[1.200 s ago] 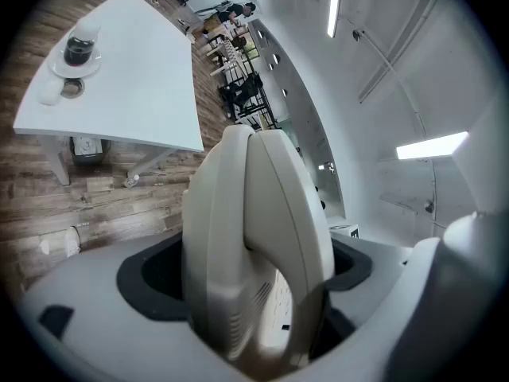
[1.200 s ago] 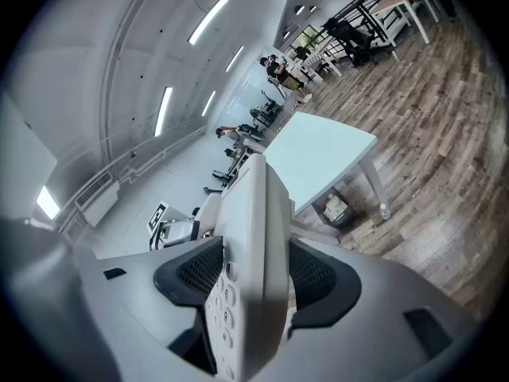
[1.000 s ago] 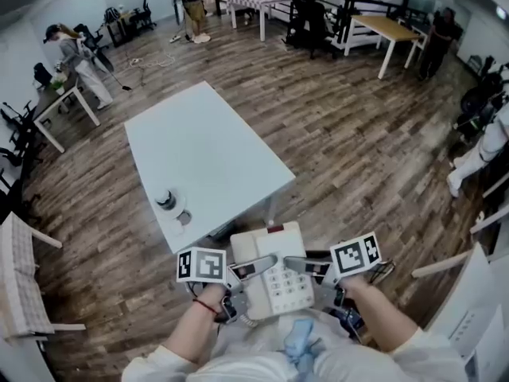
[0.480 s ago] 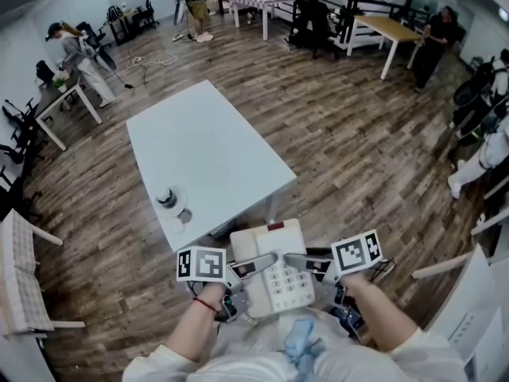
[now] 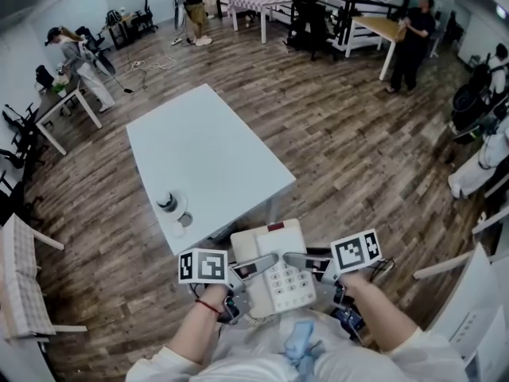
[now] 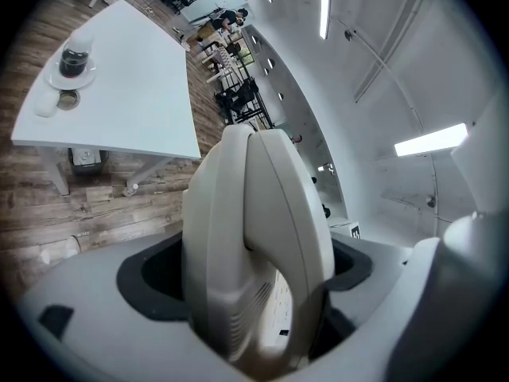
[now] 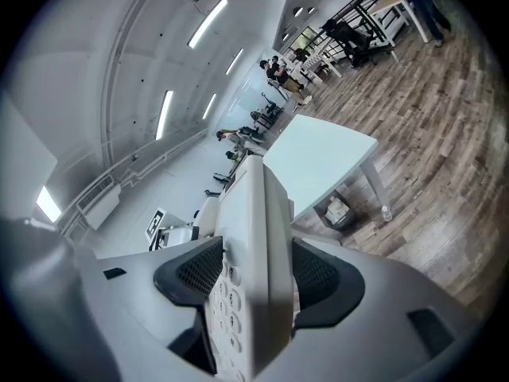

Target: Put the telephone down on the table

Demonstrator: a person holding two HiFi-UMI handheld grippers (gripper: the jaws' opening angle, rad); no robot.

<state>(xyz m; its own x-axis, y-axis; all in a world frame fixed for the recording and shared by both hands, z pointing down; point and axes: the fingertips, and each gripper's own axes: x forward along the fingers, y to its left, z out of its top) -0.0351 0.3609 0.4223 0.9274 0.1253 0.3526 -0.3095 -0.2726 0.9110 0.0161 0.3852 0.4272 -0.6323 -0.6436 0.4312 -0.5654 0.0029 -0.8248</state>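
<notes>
A cream desk telephone [image 5: 274, 270] with a keypad and handset hangs in the air close to my body, off the near corner of the white table [image 5: 208, 157]. My left gripper [image 5: 253, 267] is shut on its handset side, where the phone [image 6: 254, 253] fills the space between the jaws. My right gripper [image 5: 306, 264] is shut on the keypad side, its black pads pressing the body [image 7: 254, 277] from both faces. The phone is held above the wooden floor, short of the table's edge.
On the table's near corner stands a dark jar on a white saucer [image 5: 168, 203], with a small lid [image 5: 184, 219] beside it. Several people stand around the room, one by a wooden table [image 5: 390, 29] at the back right. Chairs [image 5: 20, 285] stand left.
The phone and both grippers have stayed nearly still. A person at the back right has walked leftward toward the wooden table.
</notes>
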